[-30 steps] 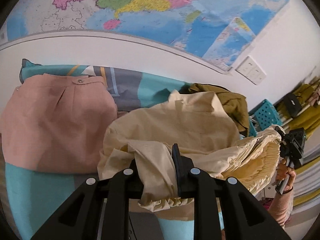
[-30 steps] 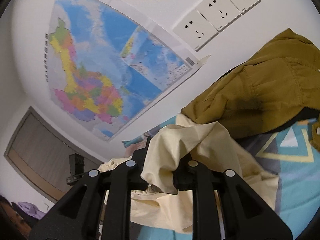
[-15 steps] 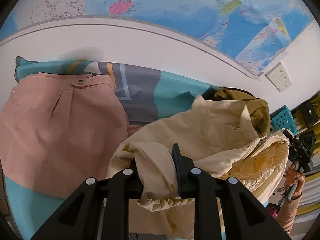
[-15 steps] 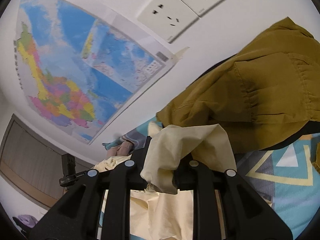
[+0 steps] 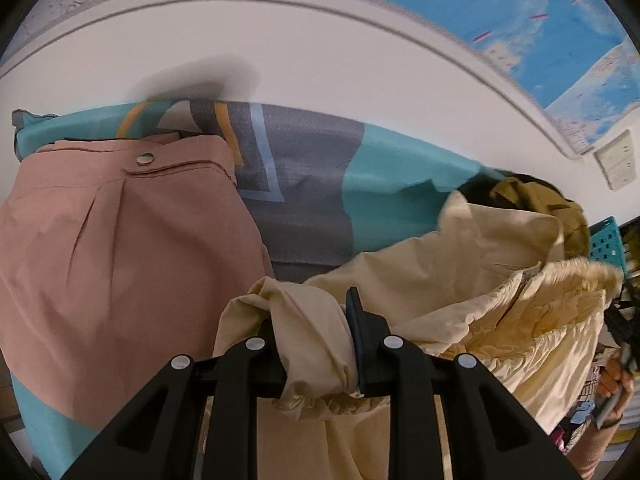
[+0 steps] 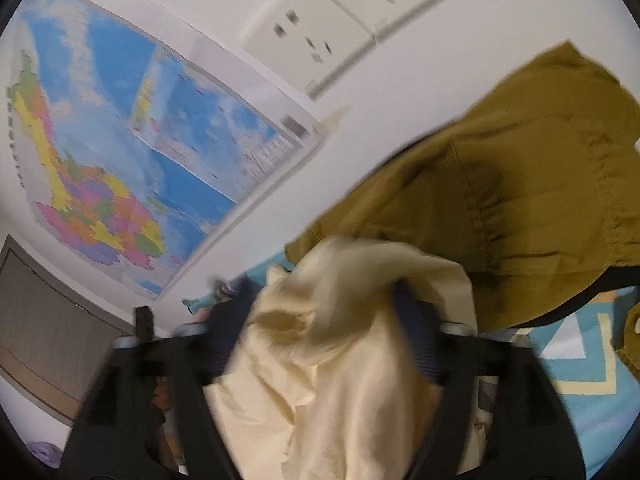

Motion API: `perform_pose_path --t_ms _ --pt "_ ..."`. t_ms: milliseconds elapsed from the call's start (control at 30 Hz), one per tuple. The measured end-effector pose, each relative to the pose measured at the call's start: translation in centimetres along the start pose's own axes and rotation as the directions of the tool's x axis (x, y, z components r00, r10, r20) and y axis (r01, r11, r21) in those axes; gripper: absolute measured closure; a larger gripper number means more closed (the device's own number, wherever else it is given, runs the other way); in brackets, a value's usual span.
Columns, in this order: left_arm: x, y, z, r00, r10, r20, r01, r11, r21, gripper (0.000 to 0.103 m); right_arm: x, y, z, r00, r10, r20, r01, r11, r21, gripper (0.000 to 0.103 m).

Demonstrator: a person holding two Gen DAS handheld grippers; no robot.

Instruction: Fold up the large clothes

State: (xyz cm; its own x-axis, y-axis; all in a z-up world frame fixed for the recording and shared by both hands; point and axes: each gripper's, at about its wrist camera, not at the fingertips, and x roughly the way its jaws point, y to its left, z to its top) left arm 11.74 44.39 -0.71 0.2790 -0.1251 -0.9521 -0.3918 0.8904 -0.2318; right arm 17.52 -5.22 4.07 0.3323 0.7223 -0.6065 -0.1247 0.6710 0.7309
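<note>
Barely started: cream cotton jacket bunched on the teal patterned bedsheet, unfolded. Left gripper pinching a cuff; right gripper opening, cloth loose between jaws.

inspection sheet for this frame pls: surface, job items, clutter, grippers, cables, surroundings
Surface: teal and grey patterned sheet, largely covered with clothes.
Job's things: cream garment bunched, partly lifted; pink garment lies flat with its snap button up; olive jacket heaped by the wall.
Clutter: teal basket at the right edge of the left wrist view.
Grippers: left gripper shut on a fold of the cream garment; right gripper blurred, jaws opening, cream cloth between them.
Cables: nothing seen.
Surroundings: white wall with a map and wall sockets; a hand at the right edge of the left wrist view.
</note>
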Motion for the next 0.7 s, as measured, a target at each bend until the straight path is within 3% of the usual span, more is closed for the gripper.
perform_pose_path --t_ms 100,167,233,333,400,467,533,567,600,633,700 --pt "1.1 0.0 0.3 1.0 0.017 -0.011 -0.017 1.0 -0.001 0.081 -1.5 1.9 -1.1 1.0 0.019 0.017 -0.018 0.995 -0.103 0.026" --pt "1.6 0.0 0.5 1.0 0.02 -0.018 -0.02 1.0 -0.001 0.08 -1.2 4.1 -2.7 1.0 0.0 -0.001 -0.001 0.973 -0.23 0.026" --pt "1.9 -0.2 0.5 0.999 0.028 -0.022 -0.028 1.0 0.008 0.08 0.2 6.2 -4.5 0.998 -0.053 -0.036 0.037 0.936 -0.35 0.026" --pt "2.1 -0.4 0.5 0.999 0.031 -0.022 -0.031 0.999 0.014 0.079 4.7 8.8 -7.7 0.981 -0.169 -0.094 0.096 0.848 -0.521 0.023" --pt "2.1 -0.5 0.4 1.0 0.025 -0.017 -0.024 1.0 0.017 0.078 7.4 9.0 -9.2 0.966 -0.229 -0.122 0.118 0.807 -0.579 0.023" --pt "1.7 -0.4 0.1 1.0 0.013 -0.005 -0.013 1.0 0.017 0.077 9.5 8.5 -10.1 0.954 -0.265 -0.144 0.129 0.79 -0.599 0.023" --pt "0.9 -0.3 -0.2 1.0 -0.004 0.015 0.004 1.0 0.021 0.073 10.5 7.8 -10.0 0.953 -0.273 -0.13 0.145 0.789 -0.596 0.046" --pt "0.4 -0.2 -0.5 1.0 -0.015 0.023 0.014 1.0 0.026 0.07 10.7 7.5 -9.8 0.953 -0.277 -0.126 0.154 0.796 -0.586 0.067" --pt "-0.2 0.0 -0.7 0.999 -0.03 0.032 0.029 0.999 0.025 0.064 10.6 6.9 -9.1 0.957 -0.257 -0.134 0.142 0.818 -0.557 0.077" --pt "-0.9 0.0 -1.0 0.998 -0.049 0.05 0.048 0.998 0.029 0.059 10.3 6.4 -8.5 0.965 -0.219 -0.143 0.115 0.846 -0.521 0.084" --pt "-2.4 0.2 -1.4 0.993 -0.063 0.103 0.059 0.997 0.04 0.041 9.7 6.4 -7.8 0.972 -0.195 -0.134 0.103 0.858 -0.502 0.097"
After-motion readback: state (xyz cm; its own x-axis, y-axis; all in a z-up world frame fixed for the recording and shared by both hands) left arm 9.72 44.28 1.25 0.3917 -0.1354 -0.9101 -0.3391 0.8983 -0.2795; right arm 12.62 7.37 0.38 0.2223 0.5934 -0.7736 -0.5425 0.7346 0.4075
